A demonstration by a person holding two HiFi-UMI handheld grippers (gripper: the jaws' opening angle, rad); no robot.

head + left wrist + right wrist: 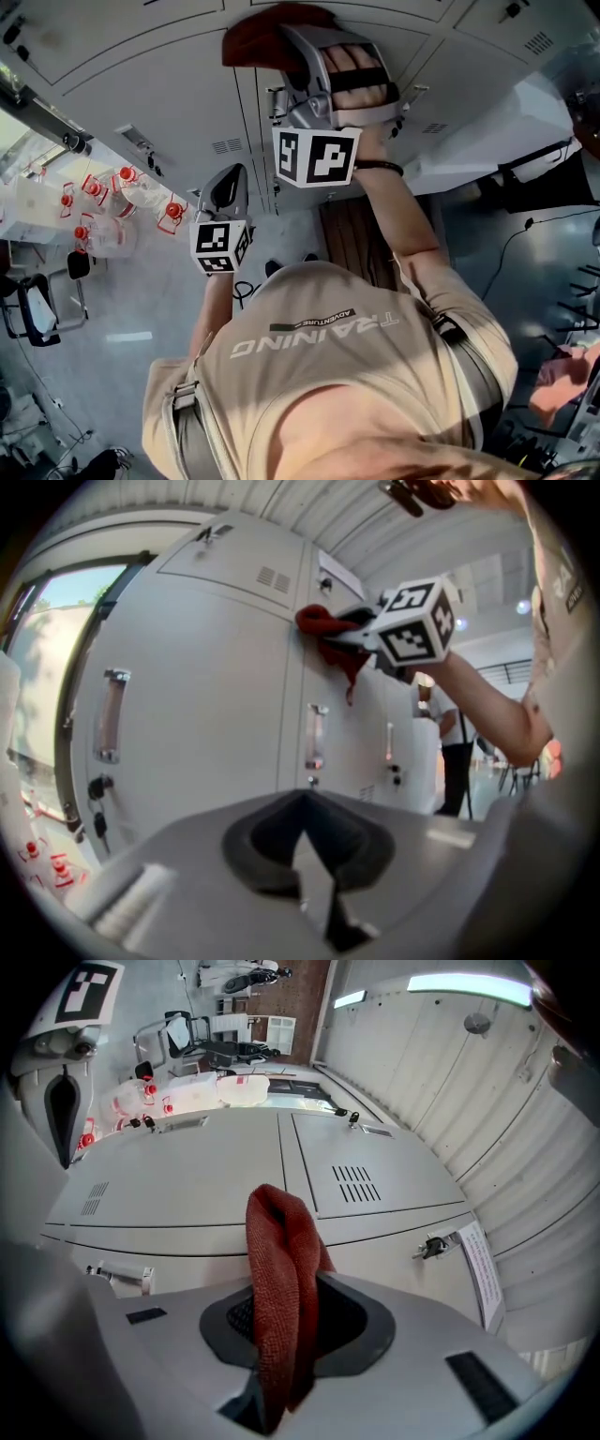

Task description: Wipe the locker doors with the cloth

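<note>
The cloth (281, 1297), a red terry rag, is clamped between the jaws of the right gripper (272, 1382). It is folded over and stands up out of them, with its far end against the upper part of a pale grey locker door (187, 1185). In the head view the person's hand (361, 80) holds that gripper high, and the cloth bunches at its tip.

The left gripper (300, 801) is held lower and apart from the doors. Its jaws are together with nothing between them.

Every locker in view is closed, so their contents are hidden. One door has vent slots (354, 1185), and a key (433, 1246) sits in a lock beside a printed label (480, 1269) too small to read.

Farther off, past the end of the lockers, stand clear bottles (117, 202) with red caps. Whether they hold anything cannot be made out.

The person's beige shirt (328, 375) fills the lower head view and covers the lower lockers. In the left gripper view a second person (455, 738) stands far back, partly cut off by the raised arm.
</note>
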